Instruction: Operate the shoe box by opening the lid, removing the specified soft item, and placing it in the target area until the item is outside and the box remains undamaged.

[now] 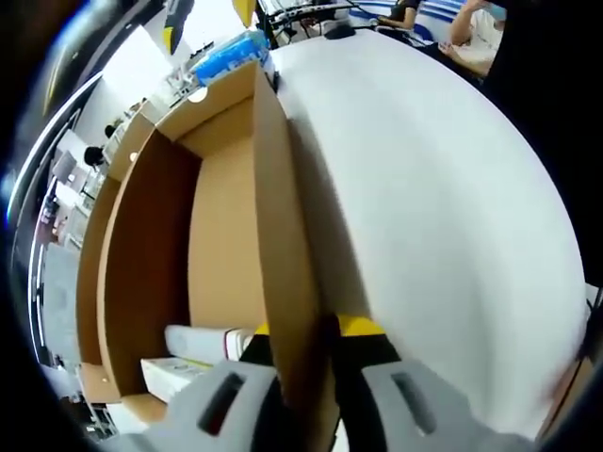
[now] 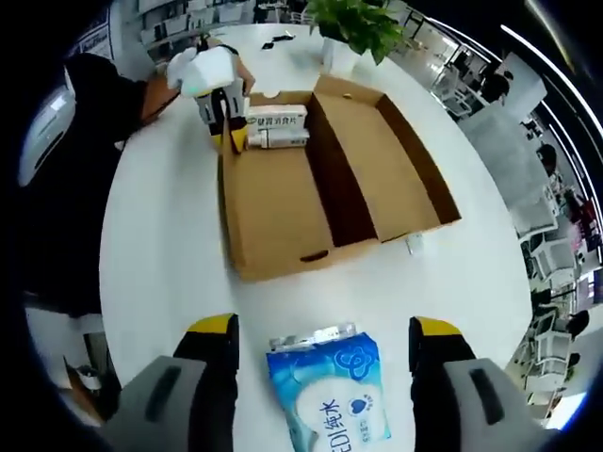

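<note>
Left gripper (image 1: 303, 372) pinching box wall (image 1: 283, 245); right gripper (image 2: 320, 363) gaping around tissue pack (image 2: 330, 386); hard pulling risks tearing cardboard

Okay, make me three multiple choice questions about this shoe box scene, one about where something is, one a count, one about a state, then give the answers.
1. Where does the blue and white soft tissue pack lie?
A. inside the box
B. on the white table, between the right gripper's jaws
C. under the potted green plant

2. How many small white cartons lie in the brown cardboard shoe box?
A. none
B. two
C. five

3. What state is the box lid in?
A. taped shut
C. torn off
B. open, folded back flat

Answers: 1 B, the pack lies on the tabletop outside the box, jaws apart on either side. 2 B, two stacked cartons sit at the box's end. 3 B, the lid lies open while the left gripper clamps the box wall.
</note>
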`<state>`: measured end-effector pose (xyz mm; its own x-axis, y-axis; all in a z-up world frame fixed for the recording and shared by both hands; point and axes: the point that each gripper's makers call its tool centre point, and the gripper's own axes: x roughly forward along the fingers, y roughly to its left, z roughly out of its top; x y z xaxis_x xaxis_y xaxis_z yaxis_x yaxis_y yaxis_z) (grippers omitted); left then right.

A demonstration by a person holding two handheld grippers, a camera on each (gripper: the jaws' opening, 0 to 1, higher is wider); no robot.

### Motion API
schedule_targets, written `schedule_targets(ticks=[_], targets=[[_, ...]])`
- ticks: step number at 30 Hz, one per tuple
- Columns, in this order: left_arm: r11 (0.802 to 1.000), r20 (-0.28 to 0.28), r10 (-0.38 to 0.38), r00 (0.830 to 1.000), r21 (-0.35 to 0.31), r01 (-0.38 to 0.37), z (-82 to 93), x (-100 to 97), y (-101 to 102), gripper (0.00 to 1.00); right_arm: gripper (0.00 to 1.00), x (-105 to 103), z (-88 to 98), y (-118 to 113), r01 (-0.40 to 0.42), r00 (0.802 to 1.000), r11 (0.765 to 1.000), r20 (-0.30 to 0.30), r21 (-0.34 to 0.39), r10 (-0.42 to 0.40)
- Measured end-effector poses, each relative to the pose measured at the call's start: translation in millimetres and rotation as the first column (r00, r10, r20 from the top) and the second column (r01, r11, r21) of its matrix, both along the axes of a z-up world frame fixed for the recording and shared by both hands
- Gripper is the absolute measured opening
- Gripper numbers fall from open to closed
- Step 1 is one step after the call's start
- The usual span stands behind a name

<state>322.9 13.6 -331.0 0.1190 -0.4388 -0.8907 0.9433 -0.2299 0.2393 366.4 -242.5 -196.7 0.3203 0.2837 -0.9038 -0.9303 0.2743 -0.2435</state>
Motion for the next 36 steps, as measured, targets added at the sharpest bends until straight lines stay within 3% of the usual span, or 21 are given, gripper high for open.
schedule_targets(ticks=[9, 26, 31, 36], targets=[[1.0, -0.003, -0.005, 1.0, -0.004, 0.005, 0.5, 2.4, -0.1, 0.1, 0.72, 13.5, 24.3, 46.1, -0.072, 0.993, 0.997, 0.094, 0.035, 0.069], [1.0, 0.0, -0.017, 1.0, -0.001, 0.017, -0.1, 3.5, -1.1, 0.1, 0.69, 31.0, 8.3, 130.1, -0.259, 0.961, 0.961, 0.126, 0.093, 0.247], [1.0, 0.001, -0.017, 1.0, -0.001, 0.017, -0.2, 3.3, -1.4, 0.1, 0.68, 39.7, -3.4, 142.6, -0.323, 0.941, 0.944, 0.132, 0.073, 0.312], [1.0, 0.002, -0.018, 1.0, 0.0, 0.018, -0.5, 2.6, -1.3, 0.1, 0.67, 38.7, -8.4, 161.6, -0.415, 0.905, 0.906, 0.135, 0.078, 0.403]])
